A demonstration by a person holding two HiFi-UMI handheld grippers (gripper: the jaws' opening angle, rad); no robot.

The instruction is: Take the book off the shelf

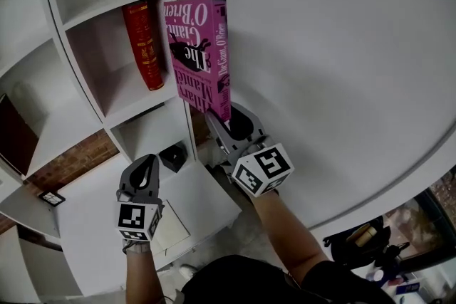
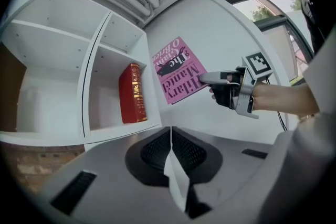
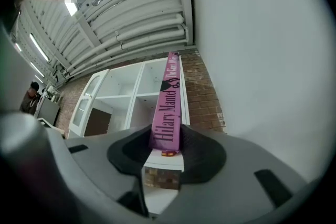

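- Shelf (image 1: pixel 128 92): white unit with open compartments, at the left of the head view. A white curved wall stands to its right.
- Pink book (image 1: pixel 199 53): held in the air in front of the white wall, just right of the shelf's outer upright. The left gripper view shows the pink book (image 2: pixel 178 70) apart from the shelf, so it is off the shelf as the task requires.
- Handling, judged: a paperback of moderate thickness, so probably light. It looks stiff along the spine but liable to flex at the free page edge. The glossy cover may slip under a weak pinch. Take hold across both covers near the spine, at the lower end. A grip there leaves the long upper part as a lever, so tilt slowly.
- Red book (image 1: pixel 144 45): stands leaning in an upper compartment, well apart from the pink book.
- Right gripper (image 1: pixel 231 121): fingers are clenched on the pink book (image 3: pixel 169 107) at its lower end, one finger on each cover, with the spine facing the camera. The forearm reaches forward and upward and the book rises above the fingers.
- Left gripper (image 1: pixel 142 171): fingers are pressed together with nothing between them. It is held lower and to the left, pointing towards the shelf, with the arm drawn in near the body.
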